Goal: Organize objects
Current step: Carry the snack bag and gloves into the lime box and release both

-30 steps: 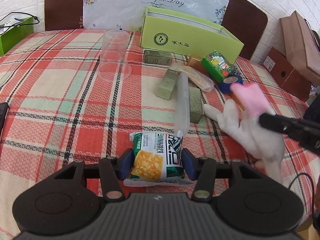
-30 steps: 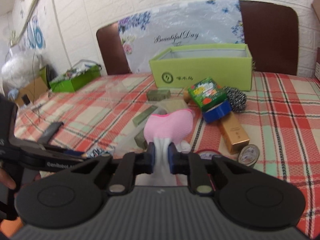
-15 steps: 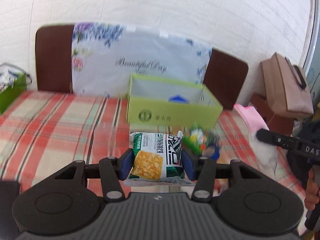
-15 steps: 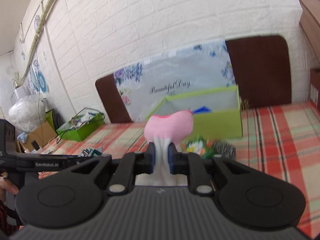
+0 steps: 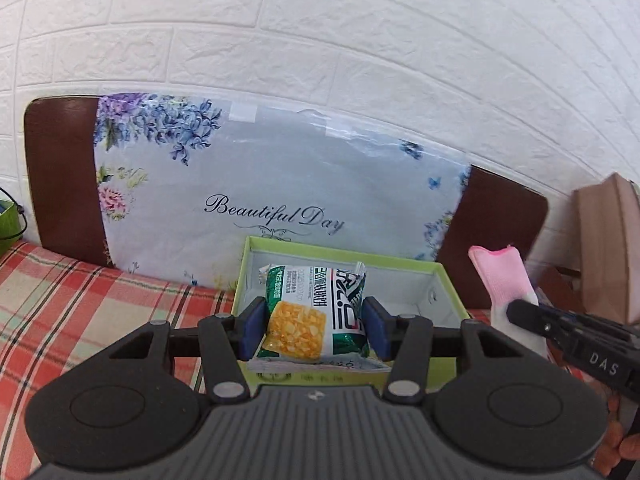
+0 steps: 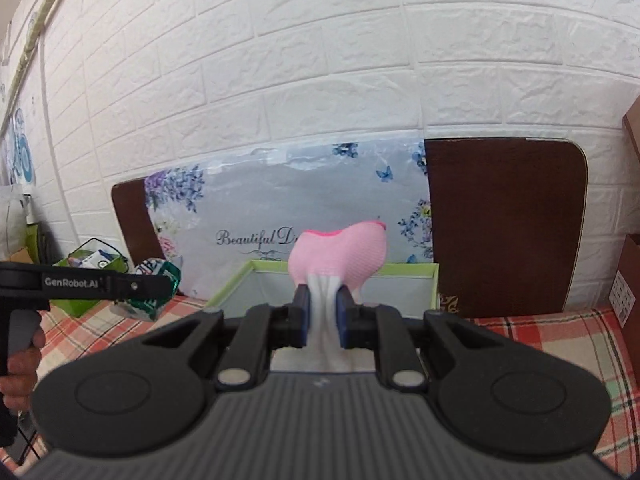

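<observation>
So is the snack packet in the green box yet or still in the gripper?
Not in the box yet. The left gripper is shut on the snack packet, holding it up in front of the open green box.

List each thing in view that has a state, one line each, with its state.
left gripper: shut on the snack packet
snack packet: held in the air in front of the box
right gripper: shut on the glove
glove: held up, pink cuff upward
green box: open-topped, upright on the table

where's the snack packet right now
The snack packet is clamped in the left gripper, held up in front of the open green box; in the right wrist view it shows at far left.
</observation>
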The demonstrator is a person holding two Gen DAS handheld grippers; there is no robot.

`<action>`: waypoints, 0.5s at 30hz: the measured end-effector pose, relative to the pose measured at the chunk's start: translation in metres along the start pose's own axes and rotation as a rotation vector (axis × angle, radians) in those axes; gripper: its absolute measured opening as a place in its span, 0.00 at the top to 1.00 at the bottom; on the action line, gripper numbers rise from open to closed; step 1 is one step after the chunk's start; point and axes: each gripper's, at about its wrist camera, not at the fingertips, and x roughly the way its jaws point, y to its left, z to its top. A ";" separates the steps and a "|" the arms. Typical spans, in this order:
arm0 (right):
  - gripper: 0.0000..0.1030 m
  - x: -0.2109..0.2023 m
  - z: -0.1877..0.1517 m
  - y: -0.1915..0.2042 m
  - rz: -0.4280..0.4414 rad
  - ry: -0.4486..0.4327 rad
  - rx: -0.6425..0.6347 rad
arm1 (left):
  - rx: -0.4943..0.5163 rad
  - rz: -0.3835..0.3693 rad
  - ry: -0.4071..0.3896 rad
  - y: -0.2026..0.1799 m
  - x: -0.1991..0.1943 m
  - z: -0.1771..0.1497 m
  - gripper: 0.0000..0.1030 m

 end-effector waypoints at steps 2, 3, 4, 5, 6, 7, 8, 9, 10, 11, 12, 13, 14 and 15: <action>0.87 0.021 0.005 -0.008 -0.002 0.009 -0.004 | -0.004 0.014 0.003 0.000 0.021 0.006 0.47; 0.87 0.031 0.007 -0.010 -0.003 0.009 -0.011 | -0.004 0.020 0.010 0.000 0.033 0.009 0.47; 0.87 0.041 0.009 -0.013 -0.010 0.010 -0.022 | -0.006 0.024 0.016 0.001 0.044 0.012 0.47; 0.87 0.051 0.011 -0.015 -0.019 0.010 -0.032 | -0.009 0.029 0.023 0.001 0.054 0.014 0.47; 0.87 0.060 0.011 -0.017 -0.025 0.009 -0.037 | -0.012 0.032 0.030 0.001 0.065 0.015 0.47; 0.87 0.070 0.012 -0.020 -0.027 0.009 -0.040 | -0.016 0.032 0.033 0.001 0.074 0.017 0.47; 0.87 0.079 0.012 -0.023 -0.028 0.011 -0.040 | -0.020 0.032 0.035 0.002 0.082 0.019 0.47; 0.87 0.089 0.012 -0.025 -0.030 0.016 -0.037 | -0.022 0.032 0.037 0.002 0.089 0.019 0.47; 0.87 0.098 0.011 -0.027 -0.034 0.025 -0.036 | -0.020 0.031 0.040 0.003 0.096 0.019 0.47; 0.87 0.109 0.008 -0.029 -0.040 0.042 -0.039 | -0.019 0.031 0.042 0.003 0.103 0.019 0.47; 0.87 0.121 0.004 -0.030 -0.046 0.065 -0.050 | -0.021 0.031 0.035 0.005 0.108 0.017 0.45; 0.85 0.131 -0.002 -0.030 -0.054 0.095 -0.064 | -0.022 0.035 0.020 0.006 0.112 0.014 0.33; 0.78 0.140 -0.009 -0.031 -0.061 0.126 -0.074 | -0.021 0.049 0.008 0.008 0.116 0.011 0.23; 0.72 0.149 -0.016 -0.032 -0.067 0.165 -0.083 | -0.009 0.071 0.002 0.008 0.119 0.008 0.09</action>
